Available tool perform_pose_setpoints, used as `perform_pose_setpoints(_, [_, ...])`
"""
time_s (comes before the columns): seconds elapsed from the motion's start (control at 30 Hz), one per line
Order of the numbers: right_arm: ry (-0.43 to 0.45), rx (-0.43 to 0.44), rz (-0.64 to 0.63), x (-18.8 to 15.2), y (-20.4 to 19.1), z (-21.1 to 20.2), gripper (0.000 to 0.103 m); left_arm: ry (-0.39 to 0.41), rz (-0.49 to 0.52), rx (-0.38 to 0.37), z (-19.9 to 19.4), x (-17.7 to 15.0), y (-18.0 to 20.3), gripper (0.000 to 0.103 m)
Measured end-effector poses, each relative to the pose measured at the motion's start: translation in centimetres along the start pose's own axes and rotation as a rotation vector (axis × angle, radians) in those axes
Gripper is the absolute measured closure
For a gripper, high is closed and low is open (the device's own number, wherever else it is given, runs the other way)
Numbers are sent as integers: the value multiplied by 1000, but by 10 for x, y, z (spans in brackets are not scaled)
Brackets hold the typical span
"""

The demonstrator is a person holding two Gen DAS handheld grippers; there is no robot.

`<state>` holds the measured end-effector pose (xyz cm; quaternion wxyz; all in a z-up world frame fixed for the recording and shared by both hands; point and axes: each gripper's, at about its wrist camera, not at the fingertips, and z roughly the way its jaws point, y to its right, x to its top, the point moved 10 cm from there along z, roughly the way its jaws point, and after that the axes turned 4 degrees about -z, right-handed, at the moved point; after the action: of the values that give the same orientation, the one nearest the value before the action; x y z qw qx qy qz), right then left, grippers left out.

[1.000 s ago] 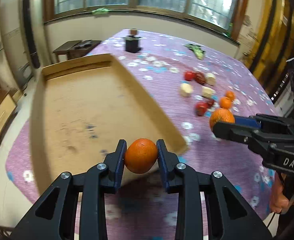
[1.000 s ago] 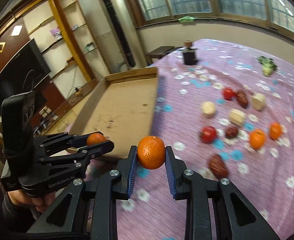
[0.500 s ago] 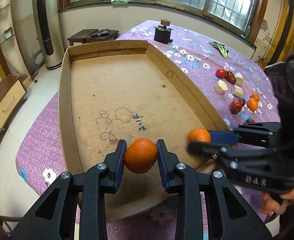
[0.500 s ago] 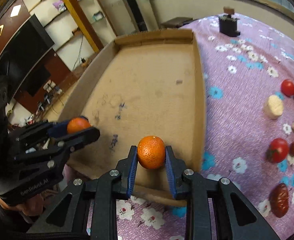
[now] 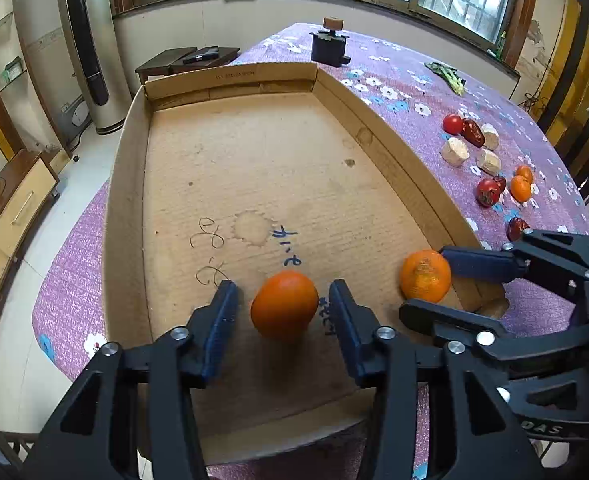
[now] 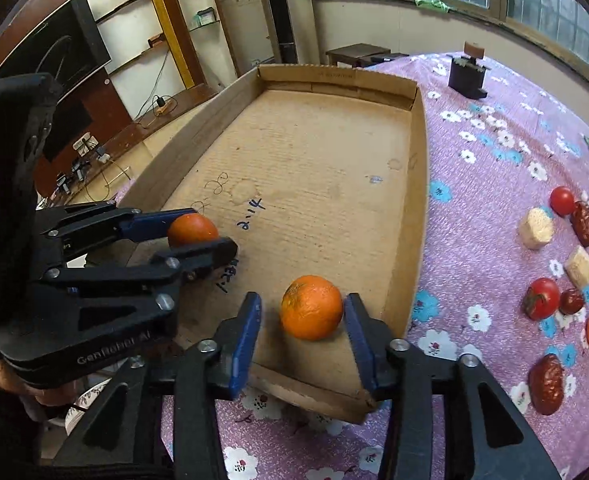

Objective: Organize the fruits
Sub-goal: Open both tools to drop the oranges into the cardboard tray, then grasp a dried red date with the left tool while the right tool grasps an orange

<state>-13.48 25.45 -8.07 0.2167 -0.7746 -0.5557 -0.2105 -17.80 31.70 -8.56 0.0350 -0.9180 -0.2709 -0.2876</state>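
Two oranges sit on the floor of the cardboard tray (image 5: 126,184): one (image 5: 284,304) between the left gripper (image 5: 282,308)'s pads, the other (image 6: 311,307) within the right gripper (image 6: 302,312). Both sets of jaws have just been opening and grip nothing. Round, firm and light, the fruit would likely roll; it is best clamped across its middle.

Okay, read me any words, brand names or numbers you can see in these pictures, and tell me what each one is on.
"GenRobot.AI": moulded on the left gripper body.
"DAS": on the right gripper body, partly cut off.
"2.14": blue pen on the cardboard tray floor, roughly legible.
Other pen scribbles on the tray floor: not readable.
Small print on the tray's far wall: too small to read.
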Motion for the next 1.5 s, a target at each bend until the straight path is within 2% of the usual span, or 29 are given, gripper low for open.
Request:
perform_pose_setpoints(0.17, [32, -19, 2, 0, 6, -15, 56, -1, 7, 29, -4, -1, 2, 54])
perform_pose_setpoints(0.3, [81, -7, 39, -2, 16, -37, 55, 23, -1, 41, -14, 5, 4, 39])
perform_pose_setpoints(0.53, [138, -18, 158, -18, 59, -71, 52, 50, 11, 15, -24, 14, 28, 39])
perform_pose_setpoints(0.87, [148, -115, 285, -54, 123, -100, 52, 50, 86, -34, -26, 15, 84, 39])
perform_pose_setpoints(1.0, [163, -150, 300, -63, 138, -113, 46, 44, 108, -55, -26, 13, 104, 39])
perform_pose_setpoints(1.1, [167, -167, 312, -69, 148, -121, 46, 47, 119, -72, -29, 12, 117, 39])
perform_pose_setpoints(1.23, [167, -189, 337, -80, 162, -128, 46, 56, 129, -92, -32, 12, 132, 30])
perform_pose_setpoints(1.5, [161, -220, 383, -101, 183, -137, 46, 40, 175, -141, -30, 7, 169, 30])
